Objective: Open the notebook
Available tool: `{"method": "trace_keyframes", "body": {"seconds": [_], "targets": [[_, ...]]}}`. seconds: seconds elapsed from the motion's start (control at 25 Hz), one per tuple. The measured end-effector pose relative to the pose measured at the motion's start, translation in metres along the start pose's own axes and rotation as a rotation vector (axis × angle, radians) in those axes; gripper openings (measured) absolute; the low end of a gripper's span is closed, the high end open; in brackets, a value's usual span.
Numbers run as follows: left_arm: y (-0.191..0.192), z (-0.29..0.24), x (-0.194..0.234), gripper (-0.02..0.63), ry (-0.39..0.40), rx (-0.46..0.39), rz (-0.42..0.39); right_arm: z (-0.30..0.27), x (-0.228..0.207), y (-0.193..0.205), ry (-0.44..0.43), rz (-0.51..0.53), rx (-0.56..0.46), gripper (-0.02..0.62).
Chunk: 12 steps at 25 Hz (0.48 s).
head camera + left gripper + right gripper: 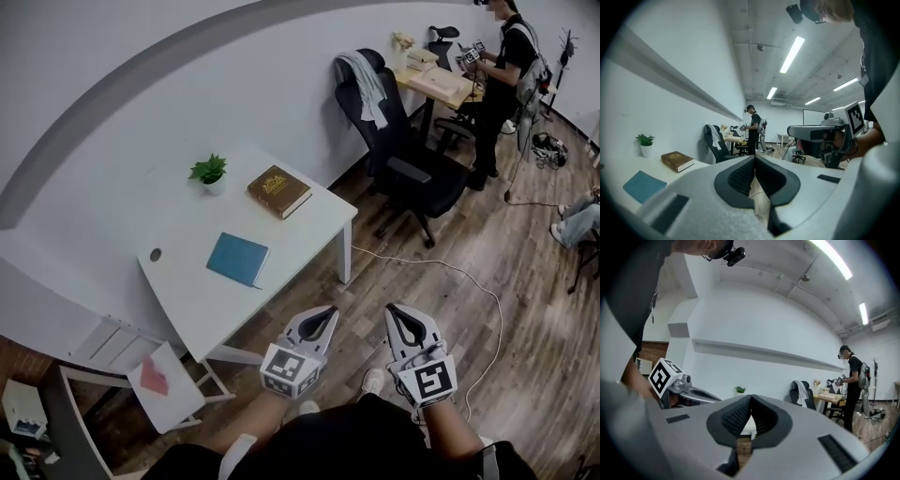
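The person stood nearest to me, holding both grippers out over the wooden floor (534, 319), short of the counter (187, 295). The left gripper (329, 310) had its jaws pressed together with nothing between them. The right gripper (395, 310), just beside it, had its jaws closed and empty too (each gripper's own view showed the dark pads meeting at the tip). A white cable (450, 269) ran across the floor ahead of the right jaws and curved round to their right.

The white counter stood ahead and to the left of the left jaws, with its near corner the part closest to them. The notebook (238, 259), blue-covered, lay shut and flat on the counter, well apart from both pairs of jaws and untouched. Farther from the jaws, beyond the notebook, a thick brown book (278, 190) lay closed. To its left a small green plant (209, 172) in a white pot stood close to the wall.

Farther still, ahead of the right jaws, was a black office chair (412, 173) with a grey garment (366, 84) draped over its back. Past it another person (497, 84) in dark clothes stood at a second counter (441, 84) by the far wall.
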State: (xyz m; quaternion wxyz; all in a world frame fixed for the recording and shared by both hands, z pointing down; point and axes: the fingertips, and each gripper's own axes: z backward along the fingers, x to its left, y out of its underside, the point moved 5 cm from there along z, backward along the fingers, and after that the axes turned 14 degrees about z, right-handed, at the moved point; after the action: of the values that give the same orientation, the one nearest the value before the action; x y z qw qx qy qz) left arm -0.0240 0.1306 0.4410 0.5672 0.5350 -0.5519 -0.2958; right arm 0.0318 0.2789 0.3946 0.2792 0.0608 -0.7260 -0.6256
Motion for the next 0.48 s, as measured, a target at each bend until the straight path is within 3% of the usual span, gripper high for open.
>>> {"method": "trace_keyframes", "body": {"seconds": [0.2, 0.48], "targets": [[-0.007, -0.039, -0.006, 0.006, -0.064, -0.024, -0.011, -0.019, -0.037, 0.019, -0.083, 0.006, -0.034, 0.002], [-0.008, -0.053, 0.012, 0.006, -0.19, -0.048, 0.02, -0.05, -0.068, 0.031, -0.147, -0.026, -0.068, 0.002]]}}
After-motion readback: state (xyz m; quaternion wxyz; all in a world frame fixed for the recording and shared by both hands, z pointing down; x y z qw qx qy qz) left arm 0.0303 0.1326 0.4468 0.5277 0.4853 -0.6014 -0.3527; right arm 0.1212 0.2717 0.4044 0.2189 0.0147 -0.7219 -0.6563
